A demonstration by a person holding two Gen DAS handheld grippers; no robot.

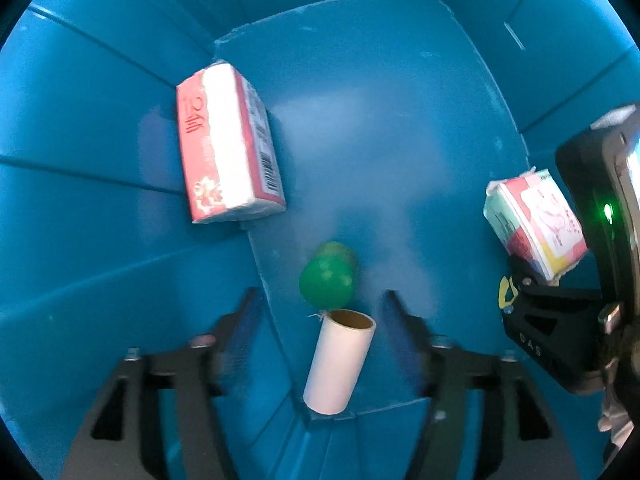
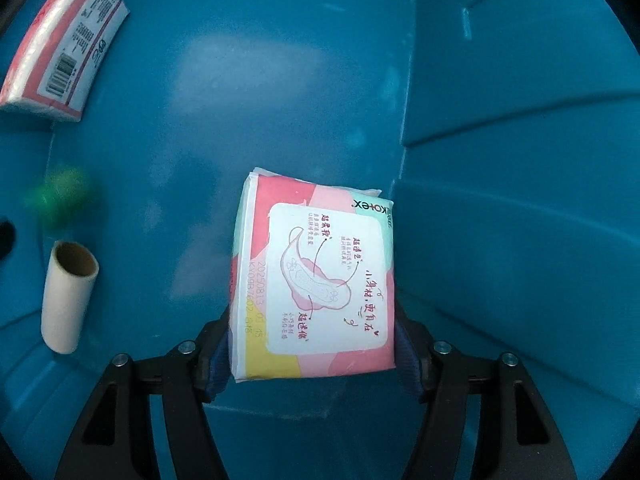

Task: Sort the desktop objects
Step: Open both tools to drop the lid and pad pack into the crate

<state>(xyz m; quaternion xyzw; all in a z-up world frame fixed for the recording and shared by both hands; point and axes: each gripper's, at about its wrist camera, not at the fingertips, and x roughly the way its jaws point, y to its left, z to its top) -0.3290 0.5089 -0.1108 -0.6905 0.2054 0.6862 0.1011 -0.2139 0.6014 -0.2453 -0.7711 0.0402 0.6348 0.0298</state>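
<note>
Inside a smooth blue plastic bin (image 2: 500, 160), the right claw (image 2: 312, 340) grips a soft, glossy rectangular packet (image 2: 316, 280), long axis pointing away; the left claw (image 1: 320, 316) gapes empty above a cardboard tube (image 1: 340, 364).

A blue plastic bin (image 1: 80, 160) filled the view directly ahead of the left gripper (image 1: 320, 293). Its flat floor (image 1: 380, 120), scuffed with pale patches, lay beyond the fingertips, and ribbed walls rose on both sides. Ahead and right of the right gripper (image 2: 312, 314), a short pale mark (image 2: 466, 24) showed on the wall.
</note>
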